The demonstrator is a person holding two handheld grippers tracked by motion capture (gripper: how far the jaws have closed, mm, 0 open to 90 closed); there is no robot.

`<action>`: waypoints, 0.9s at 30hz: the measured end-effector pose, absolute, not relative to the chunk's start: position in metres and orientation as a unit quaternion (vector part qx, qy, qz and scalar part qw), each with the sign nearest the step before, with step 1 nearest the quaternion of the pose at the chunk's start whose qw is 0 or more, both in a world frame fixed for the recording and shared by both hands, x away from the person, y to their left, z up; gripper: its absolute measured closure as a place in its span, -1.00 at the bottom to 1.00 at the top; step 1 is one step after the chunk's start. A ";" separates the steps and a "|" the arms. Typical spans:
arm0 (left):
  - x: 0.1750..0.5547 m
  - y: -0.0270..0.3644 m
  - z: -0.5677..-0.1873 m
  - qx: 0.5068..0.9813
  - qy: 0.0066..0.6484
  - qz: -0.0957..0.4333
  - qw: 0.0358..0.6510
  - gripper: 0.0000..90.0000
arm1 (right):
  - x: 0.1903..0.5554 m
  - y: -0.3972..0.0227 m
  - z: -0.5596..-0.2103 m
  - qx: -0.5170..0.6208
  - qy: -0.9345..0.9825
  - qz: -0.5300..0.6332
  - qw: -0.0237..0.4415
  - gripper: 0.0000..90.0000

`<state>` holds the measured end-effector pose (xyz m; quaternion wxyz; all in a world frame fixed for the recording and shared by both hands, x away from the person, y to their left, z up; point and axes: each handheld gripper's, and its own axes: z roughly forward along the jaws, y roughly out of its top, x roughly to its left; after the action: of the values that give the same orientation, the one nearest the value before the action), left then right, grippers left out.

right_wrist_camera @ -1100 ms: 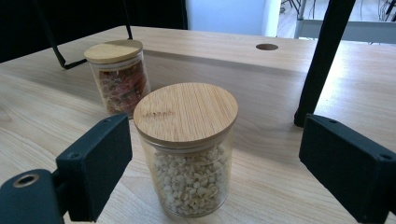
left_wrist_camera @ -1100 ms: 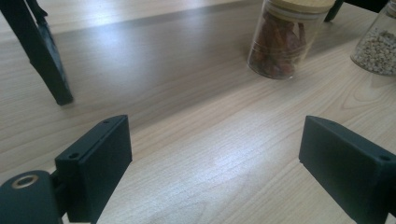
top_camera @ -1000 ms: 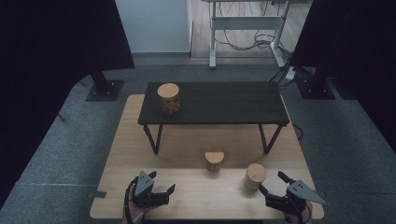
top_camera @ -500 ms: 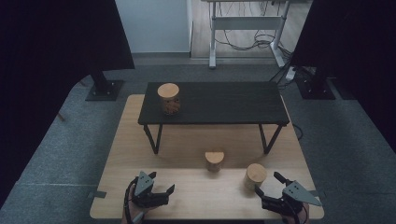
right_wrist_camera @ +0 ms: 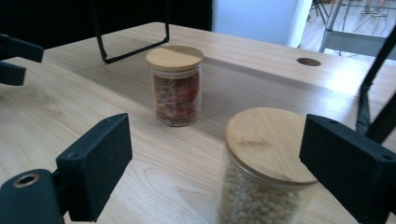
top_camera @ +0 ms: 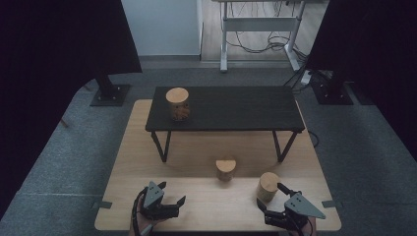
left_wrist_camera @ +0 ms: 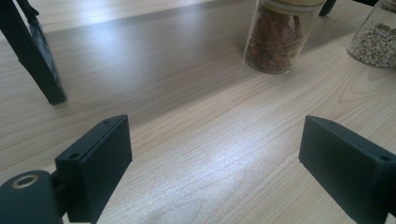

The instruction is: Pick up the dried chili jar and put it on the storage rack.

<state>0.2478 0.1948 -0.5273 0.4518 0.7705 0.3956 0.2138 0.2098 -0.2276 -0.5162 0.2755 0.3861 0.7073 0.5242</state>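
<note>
A glass jar of pale beans (top_camera: 268,186) with a wooden lid stands on the light wood table (top_camera: 206,206) at front right. My right gripper (top_camera: 271,197) is open right beside it. In the right gripper view the bean jar (right_wrist_camera: 266,177) sits close in, partly between the wide black jaws of that gripper (right_wrist_camera: 219,140), nearer the right jaw, with no pad touching it. A jar of reddish contents (top_camera: 225,168) stands a little left of it, by the front of the black shelf. My left gripper (top_camera: 173,192) is open over bare wood at front left.
A low black shelf table (top_camera: 236,110) stands on the wood table, with a third wooden-lidded jar (top_camera: 177,103) on its left end. One of its thin black legs (left_wrist_camera: 35,60) rises at the upper left of the left gripper view. Grey carpet surrounds the table.
My right gripper has moved left toward the bean jar, which now sits between its jaws. The left gripper and the jars have stayed where they were.
</note>
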 end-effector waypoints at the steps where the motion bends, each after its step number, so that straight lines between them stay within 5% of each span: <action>1: 0.248 0.195 -0.528 0.771 0.396 0.213 0.451 -0.80 | 0.210 -0.226 -0.516 0.385 0.708 0.524 0.275 -0.80; 27: 0.249 0.194 -0.529 0.774 0.393 0.210 0.449 -0.80 | 0.231 -0.187 -0.512 0.378 0.732 0.502 0.263 -0.80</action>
<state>0.2489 0.1944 -0.5295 0.4490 0.7744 0.3930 0.2102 0.2314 -0.1865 -0.5119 0.2629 0.3777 0.7323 0.5019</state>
